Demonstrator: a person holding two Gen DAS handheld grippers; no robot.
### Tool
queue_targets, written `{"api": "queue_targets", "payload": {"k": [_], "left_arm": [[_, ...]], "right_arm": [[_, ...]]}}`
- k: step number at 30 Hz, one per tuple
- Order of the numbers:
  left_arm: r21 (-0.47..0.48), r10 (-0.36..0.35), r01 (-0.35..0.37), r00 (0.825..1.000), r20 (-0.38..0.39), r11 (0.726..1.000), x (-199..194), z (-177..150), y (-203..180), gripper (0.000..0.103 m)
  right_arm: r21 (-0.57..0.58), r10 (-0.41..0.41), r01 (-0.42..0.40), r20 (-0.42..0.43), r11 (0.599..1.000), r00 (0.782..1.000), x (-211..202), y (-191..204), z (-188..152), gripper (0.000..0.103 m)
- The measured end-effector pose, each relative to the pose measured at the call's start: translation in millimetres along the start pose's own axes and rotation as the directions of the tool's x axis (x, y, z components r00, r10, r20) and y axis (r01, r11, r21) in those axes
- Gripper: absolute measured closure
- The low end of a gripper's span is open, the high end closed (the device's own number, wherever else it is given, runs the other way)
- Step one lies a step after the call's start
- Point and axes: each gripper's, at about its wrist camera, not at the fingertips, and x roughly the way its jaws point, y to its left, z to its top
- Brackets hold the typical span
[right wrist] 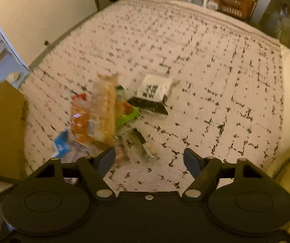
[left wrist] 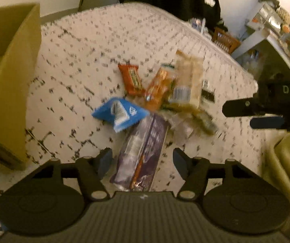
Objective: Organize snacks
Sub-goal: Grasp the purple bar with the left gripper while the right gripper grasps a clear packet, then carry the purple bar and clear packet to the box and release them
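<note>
With both claws released over the snack pile (left wrist: 155, 97), the left claw (left wrist: 142, 158) straddles a purple packet (left wrist: 145, 149) and should close squarely across it; the right claw (right wrist: 149, 160) grasps nothing.

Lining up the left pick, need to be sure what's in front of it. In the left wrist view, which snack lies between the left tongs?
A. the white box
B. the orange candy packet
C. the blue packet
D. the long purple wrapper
D: the long purple wrapper runs lengthwise into the gap of the left tongs, whose jaws stand apart and clear of it; the blue packet lies farther ahead.
</note>
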Motion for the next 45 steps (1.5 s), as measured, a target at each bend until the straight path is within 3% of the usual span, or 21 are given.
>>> {"api": "queue_targets", "payload": {"k": [4, 6, 8, 13, 16, 17, 18, 23, 34, 45], "left_arm": [[0.005, -0.001, 0.001, 1.0, 0.01, 1.0, 3, -2, 1, 0.042], [0.002, 0.02, -0.02, 1.0, 0.004, 1.0, 3, -1, 0, 0.046], [0.003, 0.039, -0.039, 0.999, 0.001, 0.999, 2, 0, -2, 0.059], [-0.06, 0.024, -0.025, 1.0, -0.006, 0.998, -2, 4, 6, 0.068], [-0.091, 0.028, -0.028, 1.0, -0.004, 0.995, -8, 3, 9, 0.07], [-0.1, 0.029, -0.029, 1.0, -0.002, 0.995, -11, 2, 10, 0.07], [-0.11, 0.031, -0.032, 0.999, -0.004, 0.993, -13, 1, 10, 0.07], [-0.144, 0.044, -0.043, 0.999, 0.006, 0.989, -32, -7, 11, 0.071], [-0.194, 0.057, -0.036, 0.993, 0.102, 0.98, -92, -18, 6, 0.071], [-0.215, 0.041, 0.013, 0.969, 0.245, 0.977, -170, -10, 12, 0.071]], "right_arm": [[-0.049, 0.017, -0.016, 0.01, 0.999, 1.0, 9, 8, -1, 0.037], [-0.085, 0.0, 0.001, 0.02, 0.996, 1.0, 17, 13, -1, 0.037], [-0.117, -0.022, 0.025, 0.03, 0.993, 0.999, 24, 18, -1, 0.036], [-0.138, -0.006, 0.014, 0.058, 0.99, 0.998, 29, 18, -4, 0.038], [-0.117, 0.046, -0.043, 0.028, 0.992, 0.999, 30, 16, -5, 0.064], [-0.118, 0.042, -0.041, 0.007, 0.992, 0.999, 30, 17, -5, 0.085], [-0.125, 0.026, -0.027, -0.009, 0.992, 1.0, 29, 19, -7, 0.087], [-0.14, 0.045, -0.045, -0.001, 0.989, 0.999, 7, 23, -17, 0.088], [-0.088, 0.122, -0.11, 0.145, 0.99, 0.982, -76, 29, -21, 0.088], [-0.113, 0.17, -0.144, 0.27, 0.983, 0.948, -136, 59, -36, 0.088]]}}
